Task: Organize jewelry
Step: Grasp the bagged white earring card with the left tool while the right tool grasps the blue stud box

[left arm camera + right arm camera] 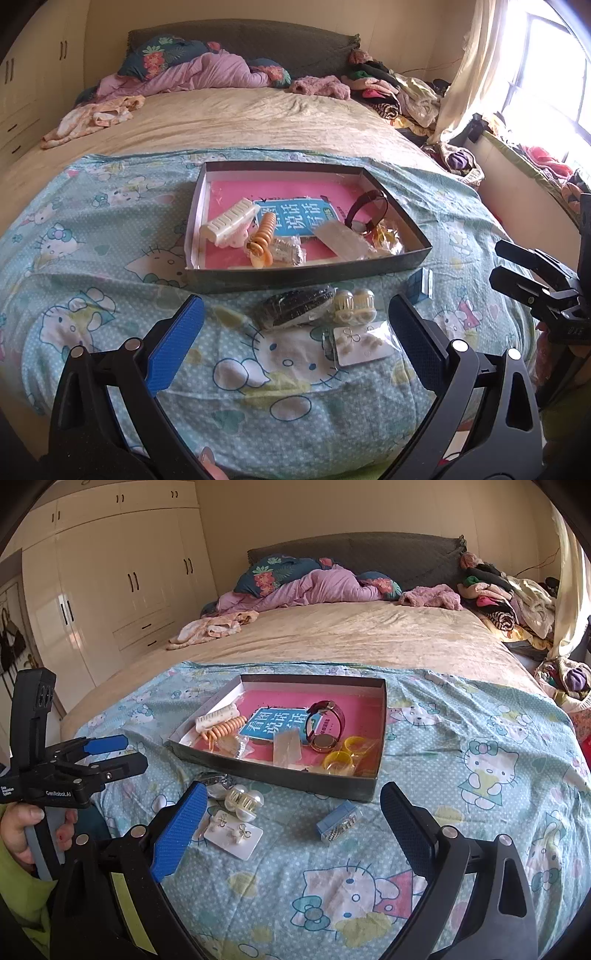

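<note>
A shallow dark tray (306, 275) (273, 773) with a pink floor lies on the cartoon-cat sheet. It holds a white hair clip (231, 221), an orange coil tie (264, 236), a watch (327, 725), yellow rings (338, 757) and clear packets. In front of the tray lie a bagged dark bracelet (295, 306), a pearl clip (354, 304) (243, 799), an earring card (364, 345) (232, 832) and a small blue box (421, 284) (338, 821). My left gripper (295, 332) (136, 752) hovers open over the bracelet and clip. My right gripper (293, 823) (496, 261) is open and empty, between the card and the blue box.
The sheet covers the foot of a beige bed (351, 635). Crumpled bedding and pillows (192, 70) lie by the headboard, with heaped clothes (399, 92) on the right. White wardrobes (122, 576) stand on the left. A hand (22, 834) holds the left gripper's handle.
</note>
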`<state>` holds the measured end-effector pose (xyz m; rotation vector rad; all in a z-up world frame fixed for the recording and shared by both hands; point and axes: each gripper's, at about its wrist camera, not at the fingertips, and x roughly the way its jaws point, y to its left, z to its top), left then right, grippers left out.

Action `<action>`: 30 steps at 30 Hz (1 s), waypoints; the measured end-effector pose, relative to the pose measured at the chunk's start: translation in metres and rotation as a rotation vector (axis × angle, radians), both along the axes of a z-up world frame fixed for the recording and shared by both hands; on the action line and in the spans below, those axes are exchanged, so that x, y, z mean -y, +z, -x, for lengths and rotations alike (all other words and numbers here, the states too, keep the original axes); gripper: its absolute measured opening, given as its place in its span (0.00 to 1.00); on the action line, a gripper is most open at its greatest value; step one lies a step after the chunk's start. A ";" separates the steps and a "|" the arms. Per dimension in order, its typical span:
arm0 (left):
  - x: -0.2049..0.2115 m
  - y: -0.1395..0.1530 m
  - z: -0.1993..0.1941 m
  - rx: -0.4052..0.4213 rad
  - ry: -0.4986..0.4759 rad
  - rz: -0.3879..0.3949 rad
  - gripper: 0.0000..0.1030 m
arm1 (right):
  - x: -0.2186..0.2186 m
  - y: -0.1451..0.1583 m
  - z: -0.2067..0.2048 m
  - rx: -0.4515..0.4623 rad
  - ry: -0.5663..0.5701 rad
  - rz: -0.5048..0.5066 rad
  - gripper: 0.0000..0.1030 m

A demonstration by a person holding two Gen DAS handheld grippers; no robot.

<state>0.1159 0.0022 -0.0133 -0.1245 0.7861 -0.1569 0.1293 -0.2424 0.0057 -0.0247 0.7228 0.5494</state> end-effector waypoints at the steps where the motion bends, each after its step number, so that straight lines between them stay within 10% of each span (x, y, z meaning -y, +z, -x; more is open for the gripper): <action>1: 0.003 -0.004 0.000 -0.009 -0.004 -0.003 0.91 | 0.001 -0.002 0.000 -0.005 -0.003 0.000 0.91; 30: 0.069 -0.075 -0.022 -0.202 -0.123 -0.024 0.91 | 0.038 -0.061 -0.032 -0.132 -0.058 0.022 0.91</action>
